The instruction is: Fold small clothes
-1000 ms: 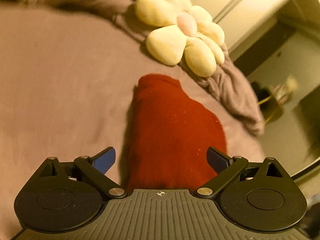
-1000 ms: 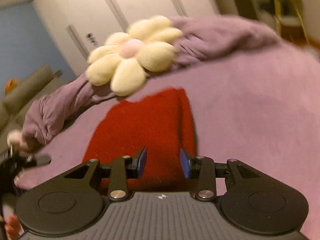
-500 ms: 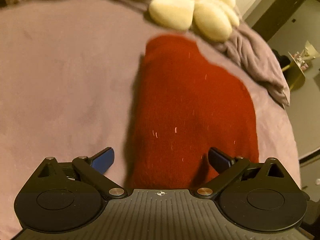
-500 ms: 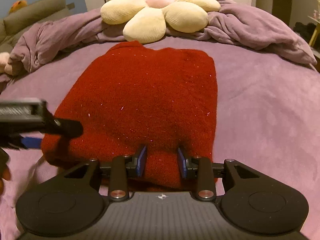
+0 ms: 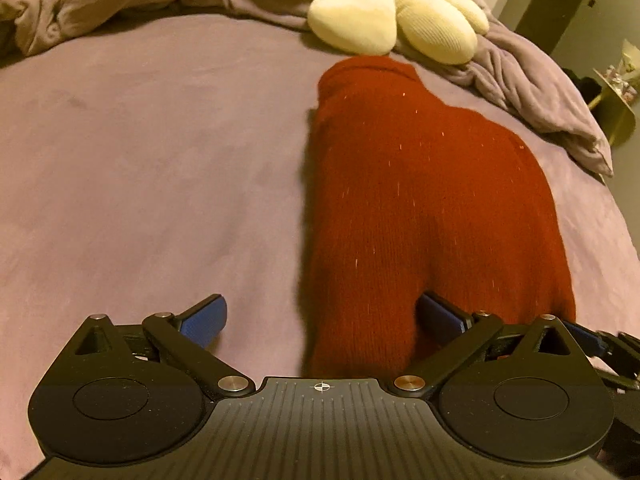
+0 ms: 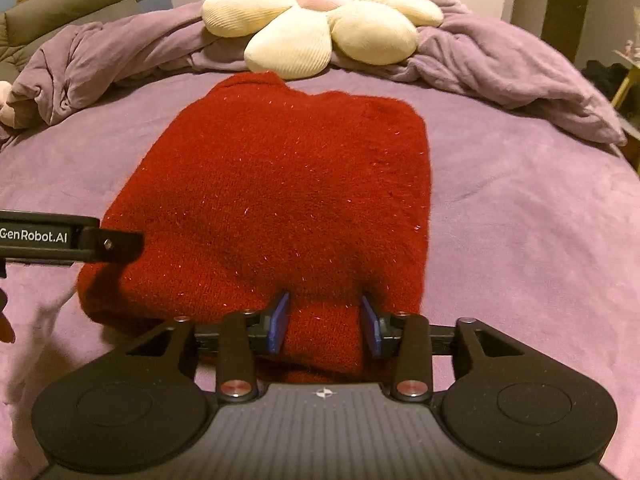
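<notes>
L gripper (image 5: 320, 316) wide open, near-left corner of the red knit (image 5: 420, 200) sits between its fingers, not pinched. R gripper (image 6: 325, 322) narrower, straddling the near hem w/ knit bunched between the pads; can't tell if clamped. Step looks like grabbing the hem. Next: close both, carry toward flower cushion (image 6: 320, 12).

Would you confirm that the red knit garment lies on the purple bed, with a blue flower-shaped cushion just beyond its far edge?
Not quite: the flower-shaped cushion is cream-yellow with a pale pink centre, not blue, as the right wrist view shows. The rest holds: the red knit garment lies on the purple bed, with the cushion just beyond its far edge.
</notes>
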### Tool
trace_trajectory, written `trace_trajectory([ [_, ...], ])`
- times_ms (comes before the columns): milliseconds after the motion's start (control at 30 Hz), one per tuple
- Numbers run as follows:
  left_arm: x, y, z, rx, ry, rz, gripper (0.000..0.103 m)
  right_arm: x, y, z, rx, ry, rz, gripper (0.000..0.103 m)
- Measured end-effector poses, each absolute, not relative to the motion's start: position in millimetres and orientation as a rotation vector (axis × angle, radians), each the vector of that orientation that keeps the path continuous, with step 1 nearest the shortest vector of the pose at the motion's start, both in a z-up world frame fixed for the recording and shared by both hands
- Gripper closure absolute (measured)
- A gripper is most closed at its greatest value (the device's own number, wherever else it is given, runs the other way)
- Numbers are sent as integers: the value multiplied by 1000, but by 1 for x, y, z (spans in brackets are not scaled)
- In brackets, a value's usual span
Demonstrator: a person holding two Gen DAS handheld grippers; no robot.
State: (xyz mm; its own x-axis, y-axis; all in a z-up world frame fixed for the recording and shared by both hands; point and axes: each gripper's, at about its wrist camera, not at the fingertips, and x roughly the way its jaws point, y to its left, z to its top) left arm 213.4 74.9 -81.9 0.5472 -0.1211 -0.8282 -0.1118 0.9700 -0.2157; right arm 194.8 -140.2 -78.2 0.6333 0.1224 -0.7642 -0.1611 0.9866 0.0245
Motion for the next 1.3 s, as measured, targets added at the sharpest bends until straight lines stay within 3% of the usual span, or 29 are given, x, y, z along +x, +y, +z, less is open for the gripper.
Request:
trace_trajectory([
  [67,194,75,-78,-262,992,-12,0,178,-140,-81,-55,945,164,32],
  [200,140,65,-73,-179,945,63,0,126,-143,-100,-54,1053,182,30],
  [367,99,57,-57,-153,931,72,0,82,-152,-88,-46,1071,149,4],
  [667,109,27,-24,34,941,54,0,78,-148,-22,-45,945,97,4],
  [800,106,27,-15,-8,930,8,0,80,-143,-4,-28,913,115,4],
  [1300,121,35,-15,12,1025,35,0,95,-145,-2,-4,969,48,4],
])
